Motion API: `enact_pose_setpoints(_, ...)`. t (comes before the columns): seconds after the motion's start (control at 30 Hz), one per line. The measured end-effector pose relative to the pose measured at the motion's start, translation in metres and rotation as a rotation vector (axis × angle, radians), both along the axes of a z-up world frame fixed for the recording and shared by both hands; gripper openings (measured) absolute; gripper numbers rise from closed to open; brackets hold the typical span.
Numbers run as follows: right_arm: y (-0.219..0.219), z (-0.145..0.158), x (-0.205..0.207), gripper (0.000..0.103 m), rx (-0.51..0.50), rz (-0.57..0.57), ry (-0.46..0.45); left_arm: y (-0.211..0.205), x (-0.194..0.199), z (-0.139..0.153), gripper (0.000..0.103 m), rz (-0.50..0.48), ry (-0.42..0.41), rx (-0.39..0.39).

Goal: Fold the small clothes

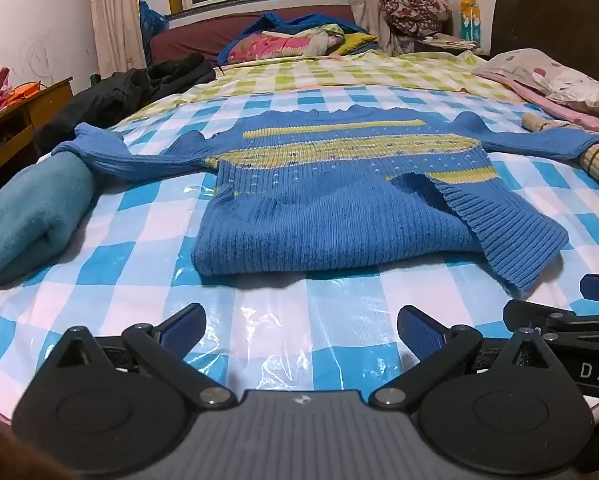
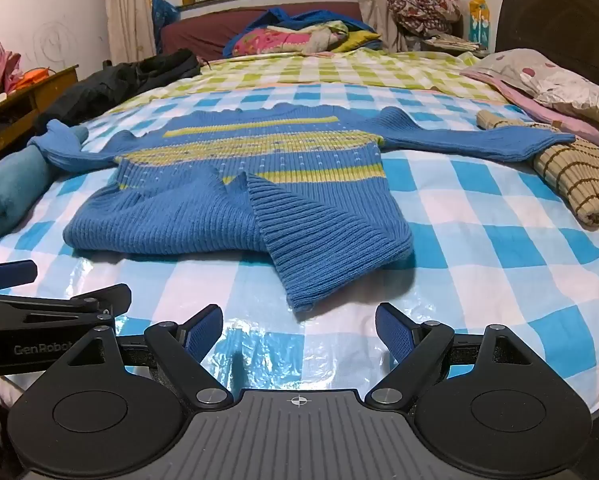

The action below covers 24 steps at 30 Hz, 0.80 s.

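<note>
**Blue knit sweater spread on the bed, both tools open**

Blue ribbed knit with yellow-green bands: the sweater (image 1: 339,184) lies flat on the bed's blue-and-white checked cover (image 1: 339,312), just beyond my two tools. Its sleeves stretch out to the left and right, and its near hem is turned up, with one ribbed corner (image 2: 319,264) flopped towards me on the right side of the garment.

My left tool (image 1: 301,330) hovers low over the near edge of the cover, its blue pads spread wide with nothing between them. My right tool (image 2: 299,332) sits just beside it on the right, also fully open and empty, its pads just short of that flopped corner. Neither touches the sweater.

The left sleeve's cuff rests against a rolled teal cloth (image 1: 31,216) at the left edge of the bed. The right sleeve ends on a folded tan garment with dark stripes (image 2: 579,184). Further right lies a pillow with a spotted case (image 2: 539,76) on pink bedding. At the far end the cover turns green-checked (image 2: 339,68), with a heap of bright bedding (image 1: 295,40) beyond and dark clothing (image 1: 139,84) at far left.
</note>
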State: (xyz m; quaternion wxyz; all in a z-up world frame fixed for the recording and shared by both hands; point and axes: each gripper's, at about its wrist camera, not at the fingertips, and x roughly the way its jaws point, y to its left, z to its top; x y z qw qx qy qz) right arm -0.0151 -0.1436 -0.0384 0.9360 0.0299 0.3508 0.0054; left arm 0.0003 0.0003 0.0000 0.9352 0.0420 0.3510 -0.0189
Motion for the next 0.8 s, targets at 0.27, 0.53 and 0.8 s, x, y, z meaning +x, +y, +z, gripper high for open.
enact_pose_setpoints(0.27,0.0005,-0.0004,0.0001,0.085,-0.001,0.002,-0.001,0.0046,0.0007,-0.0054,0.103,-0.001,0.02,-0.031)
enact_pose_setpoints(0.53,0.0008,-0.0002,0.001,0.085,-0.003,0.001,-0.001,0.0038,0.0024,-0.0036,0.103,0.003,0.024,-0.034)
enact_pose_setpoints(0.8,0.0021,-0.0013,0.0009,0.085,-0.004,0.002,-0.003,0.0032,0.0042,-0.0034,0.103,0.003,0.022,-0.034)
